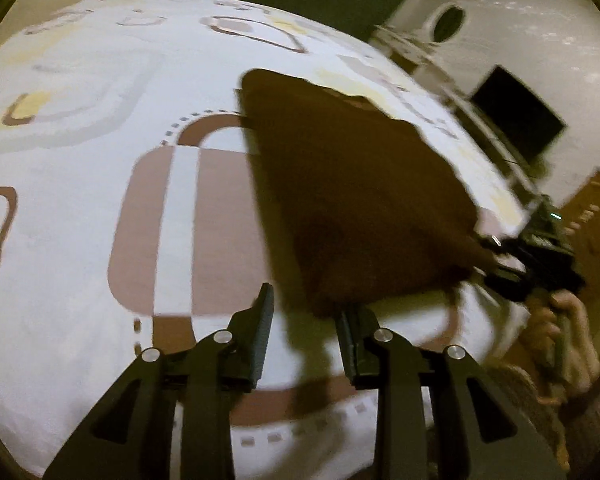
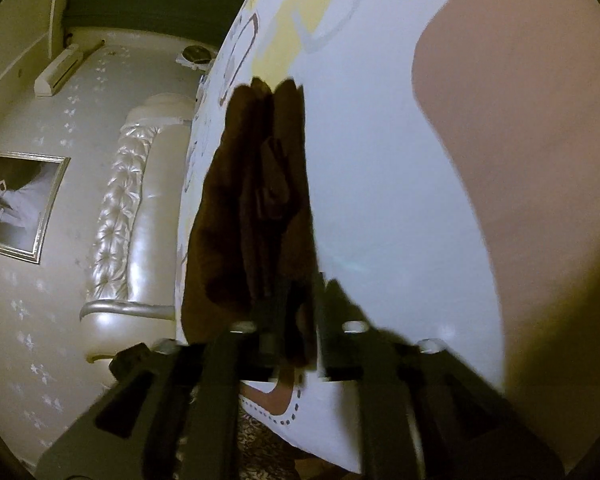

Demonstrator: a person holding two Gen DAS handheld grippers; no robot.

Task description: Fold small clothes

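A dark brown cloth lies spread on the patterned white bed cover. My left gripper stands open just in front of the cloth's near corner, and the cloth's edge touches its right finger. My right gripper is at the cloth's right corner, which is drawn out into a point toward it. In the right wrist view the brown cloth runs bunched between the fingers of the right gripper, which is shut on it. That view is blurred at the fingertips.
A person's hand holds the right gripper's handle at the bed's right edge. Beyond that edge stand a shelf with a black screen and a wall. A padded headboard and a framed picture are at the bed's far end.
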